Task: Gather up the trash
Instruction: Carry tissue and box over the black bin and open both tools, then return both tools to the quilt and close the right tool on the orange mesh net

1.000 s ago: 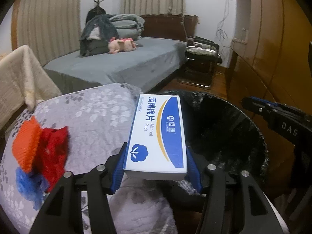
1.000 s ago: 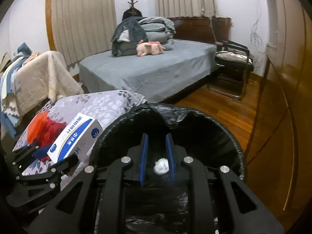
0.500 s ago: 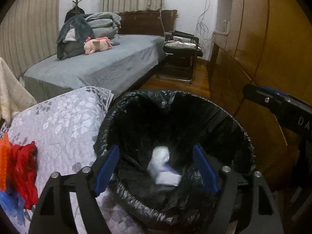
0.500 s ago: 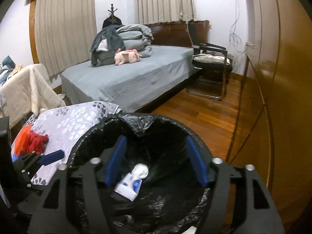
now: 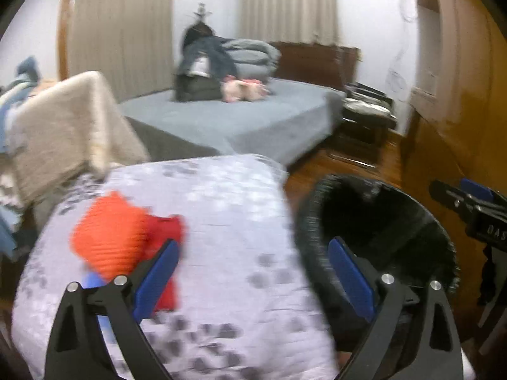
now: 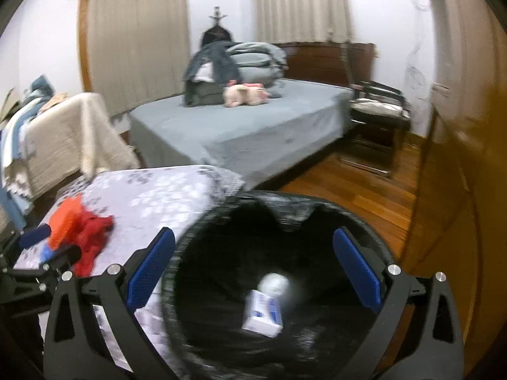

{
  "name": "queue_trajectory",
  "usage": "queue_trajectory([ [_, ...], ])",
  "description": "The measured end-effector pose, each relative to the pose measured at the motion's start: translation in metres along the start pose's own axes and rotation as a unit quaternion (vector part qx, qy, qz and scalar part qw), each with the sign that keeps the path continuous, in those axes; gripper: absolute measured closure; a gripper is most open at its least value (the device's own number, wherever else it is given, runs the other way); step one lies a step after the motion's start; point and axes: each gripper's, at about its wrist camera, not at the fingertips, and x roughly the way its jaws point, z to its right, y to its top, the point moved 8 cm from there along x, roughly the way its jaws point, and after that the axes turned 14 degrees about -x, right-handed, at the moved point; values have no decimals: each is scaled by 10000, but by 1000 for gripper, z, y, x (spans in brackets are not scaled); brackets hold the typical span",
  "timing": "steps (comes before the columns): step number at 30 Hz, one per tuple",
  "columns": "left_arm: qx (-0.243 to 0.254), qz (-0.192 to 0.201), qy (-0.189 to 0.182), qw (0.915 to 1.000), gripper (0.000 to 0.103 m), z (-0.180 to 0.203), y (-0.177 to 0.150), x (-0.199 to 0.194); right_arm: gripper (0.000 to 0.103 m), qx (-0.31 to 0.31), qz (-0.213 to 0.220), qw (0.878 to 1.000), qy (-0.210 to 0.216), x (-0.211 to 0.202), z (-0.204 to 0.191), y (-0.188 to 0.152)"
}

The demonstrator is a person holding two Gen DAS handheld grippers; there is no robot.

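Both have just let go: the right gripper hangs spread and empty over the black-lined round trash bin, where the white-and-blue cardboard box and a white crumpled wad now lie. The left gripper, jaws just opened and empty, faces the orange-red cloth bundle on the grey floral-covered desk, probably the next trash.

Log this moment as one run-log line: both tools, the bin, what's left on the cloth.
left tool: open, empty | right tool: open, empty | bin: box, white wad inside | cloth: red-orange pile remains
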Motion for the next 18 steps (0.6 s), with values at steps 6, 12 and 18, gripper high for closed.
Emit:
queue_trajectory([
  [6, -296, 254, 652, 9971, 10, -72, 10, -21, 6, -362, 81, 9980, 518, 14, -64, 24],
  [12, -568, 340, 1144, 9912, 10, -133, 12, -31, 6, -668, 188, 9927, 991, 26, -123, 48],
  [18, -820, 423, 1474, 9848, 10, -180, 23, -35, 6, -904, 299, 9843, 1489, 42, -185, 75],
])
